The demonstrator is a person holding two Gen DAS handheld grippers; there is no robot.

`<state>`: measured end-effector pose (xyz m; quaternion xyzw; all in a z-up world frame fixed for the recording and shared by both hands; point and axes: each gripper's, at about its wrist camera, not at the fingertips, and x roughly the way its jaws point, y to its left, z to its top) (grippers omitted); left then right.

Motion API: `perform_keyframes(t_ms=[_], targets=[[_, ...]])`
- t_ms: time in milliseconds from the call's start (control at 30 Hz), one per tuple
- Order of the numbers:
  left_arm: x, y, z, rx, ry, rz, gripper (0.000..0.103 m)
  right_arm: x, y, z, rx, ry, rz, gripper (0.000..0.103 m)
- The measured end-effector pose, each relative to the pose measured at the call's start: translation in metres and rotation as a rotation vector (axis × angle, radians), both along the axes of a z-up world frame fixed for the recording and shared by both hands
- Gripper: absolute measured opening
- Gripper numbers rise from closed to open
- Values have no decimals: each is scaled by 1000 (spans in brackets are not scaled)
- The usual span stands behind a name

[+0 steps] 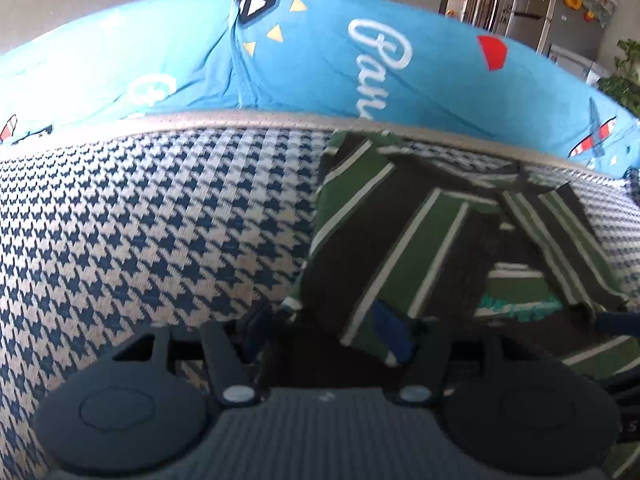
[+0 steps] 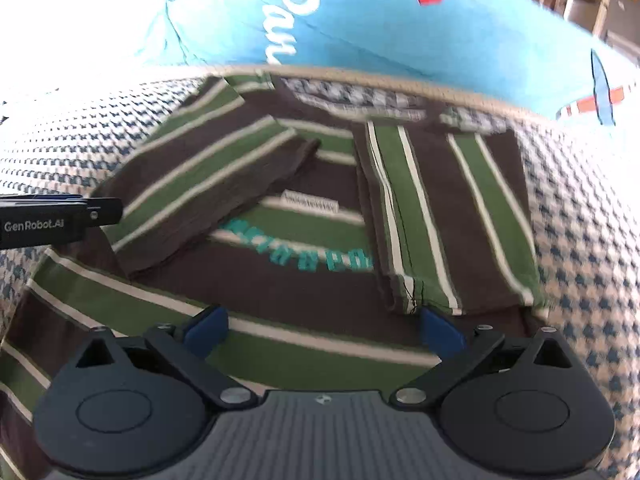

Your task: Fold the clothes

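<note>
**Striped shirt laid out with both sleeves folded in**

In the left wrist view, the houndstooth cover [image 1: 140, 220] is seen from nine o'clock to the centre, with a blue printed cloth [image 1: 320, 60] bunched along its far edge at twelve o'clock. The left tongs [image 1: 324, 330] are parted; a fold of the striped shirt [image 1: 400, 232] lies between the blue fingers [image 1: 390, 330], but whether it is pressed cannot be told. The shirt is spread from the centre towards three o'clock.

In the right wrist view, the body of the left tongs [image 2: 60, 220] is seen at nine o'clock, just beside the shirt's edge. The striped shirt [image 2: 320, 280] lies flat on the houndstooth cover [image 2: 580, 240], brown and green with pale stripes, teal lettering showing at its centre. One sleeve [image 2: 208, 184] is folded inward at ten o'clock, the other [image 2: 448, 208] at two o'clock. The right tongs [image 2: 324, 330] are released, spread wide above the lower part of the shirt, nothing gripped.
</note>
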<state>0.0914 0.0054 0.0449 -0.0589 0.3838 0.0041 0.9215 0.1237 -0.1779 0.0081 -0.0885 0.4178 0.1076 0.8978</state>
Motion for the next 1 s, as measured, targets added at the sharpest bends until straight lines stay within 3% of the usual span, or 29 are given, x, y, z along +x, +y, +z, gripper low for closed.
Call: perform_keyframes(t_ms=[67, 133, 300, 600, 1000], targets=[[-2, -5, 4, 12, -21, -7, 74, -2, -3, 8, 12, -47, 17, 96], [-2, -8, 5, 10, -23, -16, 74, -2, -9, 14, 44, -71, 21, 80], [-2, -14, 4, 13, -16, -30, 74, 13, -36, 21, 134, -67, -45, 55], [-4, -21, 1, 21, 0, -54, 76, 34, -93, 29, 184, -98, -210, 40], [-4, -22, 3, 15, 2, -67, 81, 66, -140, -2, 240, -8, -314, 41]])
